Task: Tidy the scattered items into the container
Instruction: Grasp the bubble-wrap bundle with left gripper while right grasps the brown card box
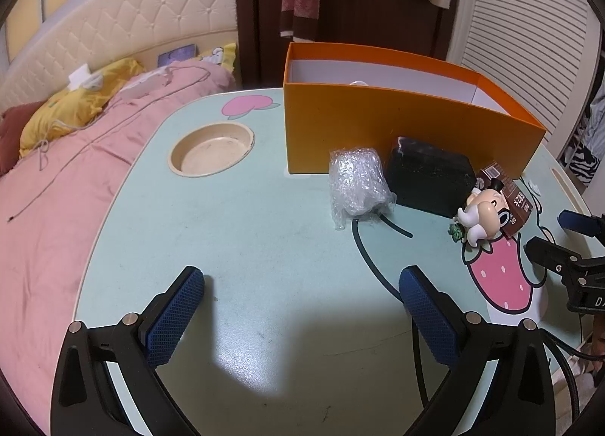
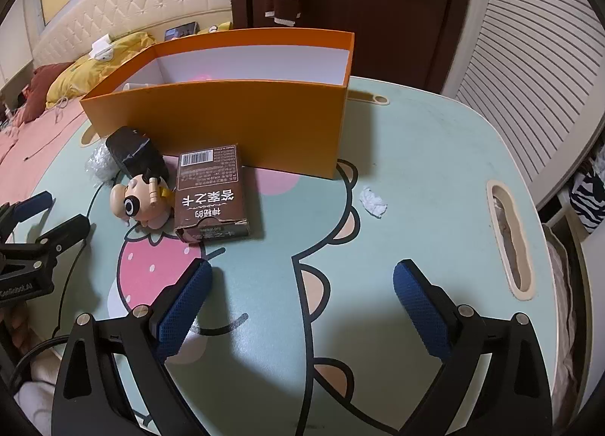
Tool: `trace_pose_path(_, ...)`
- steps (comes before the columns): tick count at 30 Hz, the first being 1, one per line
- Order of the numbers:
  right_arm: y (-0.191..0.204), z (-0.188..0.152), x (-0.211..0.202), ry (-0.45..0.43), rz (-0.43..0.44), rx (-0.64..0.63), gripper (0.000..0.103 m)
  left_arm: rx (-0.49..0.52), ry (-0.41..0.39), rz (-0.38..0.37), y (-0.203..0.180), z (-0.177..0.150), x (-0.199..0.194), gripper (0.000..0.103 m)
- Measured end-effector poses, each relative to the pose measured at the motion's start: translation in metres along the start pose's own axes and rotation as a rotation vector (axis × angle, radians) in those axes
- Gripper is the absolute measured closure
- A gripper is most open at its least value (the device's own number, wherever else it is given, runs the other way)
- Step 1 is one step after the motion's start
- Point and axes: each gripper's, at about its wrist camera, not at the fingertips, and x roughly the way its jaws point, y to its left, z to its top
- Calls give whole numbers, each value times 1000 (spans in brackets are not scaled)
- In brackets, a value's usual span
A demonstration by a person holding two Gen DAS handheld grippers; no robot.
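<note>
Container: orange open-topped cardboard box with white inner walls [image 2: 227, 122], standing toward the far edge of the mint-green cartoon-printed table [image 2: 416, 156]; its open top likely makes dropping things in easy.
Inside the container: something small and white shows just above the near wall; what it is cannot be told.
Scattered items, count: five visible, one of each.
Wrapped bundle: clear bubble-wrap bundle [image 1: 357, 182], just before the box's near wall, toward its left end.
Pouch: black soft rectangular pouch [image 1: 431, 177], close against the same wall, beside the bundle.
Carton: brown printed cardboard carton with a barcode [image 2: 210, 196], lying flat before the wall.
Figurine: cream cartoon figurine with big eyes [image 2: 138, 203], tipped on its side, touching the carton.
Paper scrap: crumpled white paper scrap [image 2: 372, 201], alone toward the table's right edge.
Left gripper [image 1: 302, 317]: spread wide, holding nothing, hovering over bare table near the front edge.
Right gripper [image 2: 300, 307]: likewise spread and empty, probably best placed for the carton or scrap.
Progress: judged barely begun, since all five lie outside.
</note>
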Motion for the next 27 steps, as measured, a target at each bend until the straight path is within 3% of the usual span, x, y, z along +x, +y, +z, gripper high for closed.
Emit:
trace_pose_path(11, 1, 0, 0, -3, 14, 1, 7, -2, -1, 7, -7, 0, 0, 1)
trace_pose_path(12, 0, 1, -2, -9, 33, 4, 10, -2, 0, 6, -6, 1, 0, 1)
trace_pose_path(13, 0, 2, -4, -15, 52, 6, 21, -2, 0, 6, -6, 1, 0, 1)
trace_pose_path(15, -1, 5, -8, -29, 92, 13, 28, -2, 0, 6, -6, 1, 0, 1)
trace_pose_path(20, 1, 17, -15, -62, 190, 23, 29, -1, -1, 5, -7, 1, 0, 1)
trace_pose_path(27, 23, 28, 2, -44, 182, -61, 30, -3, -1, 5, -7, 2, 1, 1)
